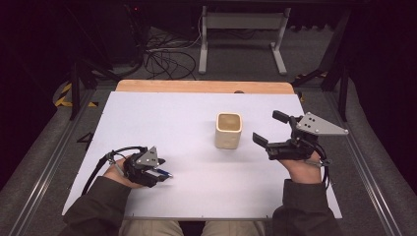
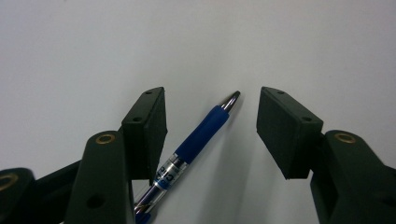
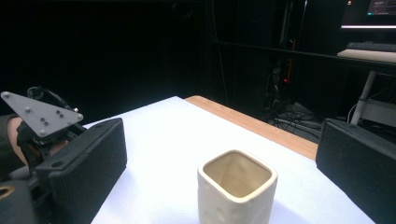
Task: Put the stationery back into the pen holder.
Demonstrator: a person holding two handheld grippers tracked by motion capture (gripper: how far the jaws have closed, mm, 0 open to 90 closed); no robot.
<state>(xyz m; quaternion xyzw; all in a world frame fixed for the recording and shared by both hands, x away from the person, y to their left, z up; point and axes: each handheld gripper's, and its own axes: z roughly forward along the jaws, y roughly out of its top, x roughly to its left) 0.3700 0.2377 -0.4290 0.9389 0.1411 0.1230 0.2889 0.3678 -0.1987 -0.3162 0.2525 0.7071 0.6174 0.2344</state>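
left gripper view: left gripper (image 2: 212, 128) released, jaws astride a blue pen (image 2: 198, 140) lying on the table (image 2: 93, 46) – right gripper (image 1: 269, 129) released, just right of the cup (image 1: 228, 130).

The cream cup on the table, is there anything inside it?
The cream cup looks empty: its pale inner walls show bare down from the rim. Its very bottom is hidden by the near wall, so something small could lie there.

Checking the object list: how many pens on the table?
1. The blue pen lies on the white table between the open fingers of the left gripper, near the front left. The cup's visible interior looks empty.
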